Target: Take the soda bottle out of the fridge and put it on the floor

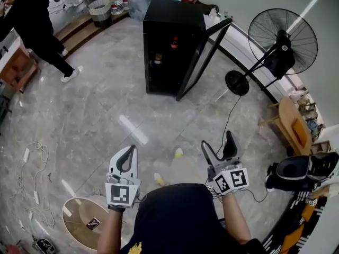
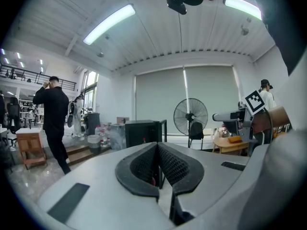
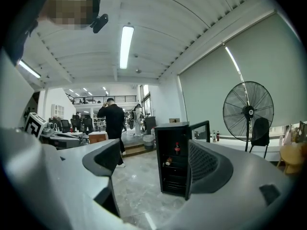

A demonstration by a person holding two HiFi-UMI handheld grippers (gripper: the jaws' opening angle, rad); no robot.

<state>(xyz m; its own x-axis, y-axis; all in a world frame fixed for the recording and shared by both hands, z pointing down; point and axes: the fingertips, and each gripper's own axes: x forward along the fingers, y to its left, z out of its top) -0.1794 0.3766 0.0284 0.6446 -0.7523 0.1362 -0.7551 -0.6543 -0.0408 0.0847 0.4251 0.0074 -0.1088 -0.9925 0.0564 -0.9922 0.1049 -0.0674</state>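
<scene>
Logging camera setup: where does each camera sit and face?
Head view: on the person's head, steeply down at the fridge; shows left gripper, right gripper, forearms.
Left gripper view: on the left gripper, along its shut jaws toward the fridge.
Right gripper view: on the right gripper, between its open jaws toward the fridge.
All share fridge, fan.

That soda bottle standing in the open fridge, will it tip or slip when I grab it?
The soda bottle stands upright inside the fridge and looks tall and narrow, so a sideways nudge would probably tip it. Its dark body suggests it is full, so likely heavy for its size. Being round, it may roll if knocked over.
</scene>
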